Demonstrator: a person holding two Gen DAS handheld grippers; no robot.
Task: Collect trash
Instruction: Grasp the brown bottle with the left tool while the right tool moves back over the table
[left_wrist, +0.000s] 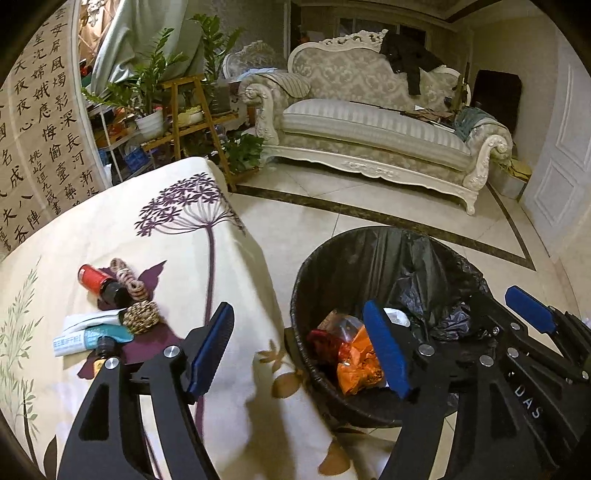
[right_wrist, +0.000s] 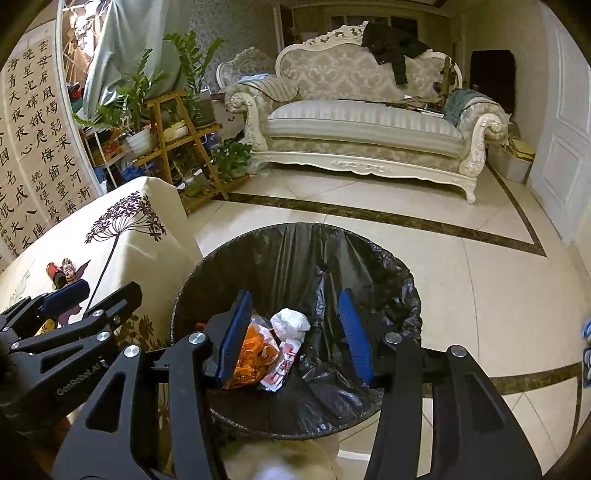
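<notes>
A black-lined trash bin (left_wrist: 369, 251) (right_wrist: 295, 243) stands on the floor beside the table. It holds an orange wrapper (left_wrist: 356, 363) (right_wrist: 255, 350), a white crumpled paper ball (right_wrist: 291, 321) and a red-printed white packet (right_wrist: 282, 367). My right gripper (right_wrist: 299, 332) is open and empty over the bin. My left gripper (left_wrist: 299, 347) is open and empty over the table's edge and the bin rim. On the table lie a red-capped bottle (left_wrist: 101, 282), two tubes (left_wrist: 90, 332), a woven coaster (left_wrist: 142, 315) and a string of rings (left_wrist: 127, 277).
The table wears a cream cloth (left_wrist: 177, 236) with purple flowers. A cream sofa (left_wrist: 369, 122) stands at the back, a plant shelf (left_wrist: 184, 110) at the left, a calligraphy screen (left_wrist: 40, 122) behind the table. Tiled floor (right_wrist: 461, 266) surrounds the bin.
</notes>
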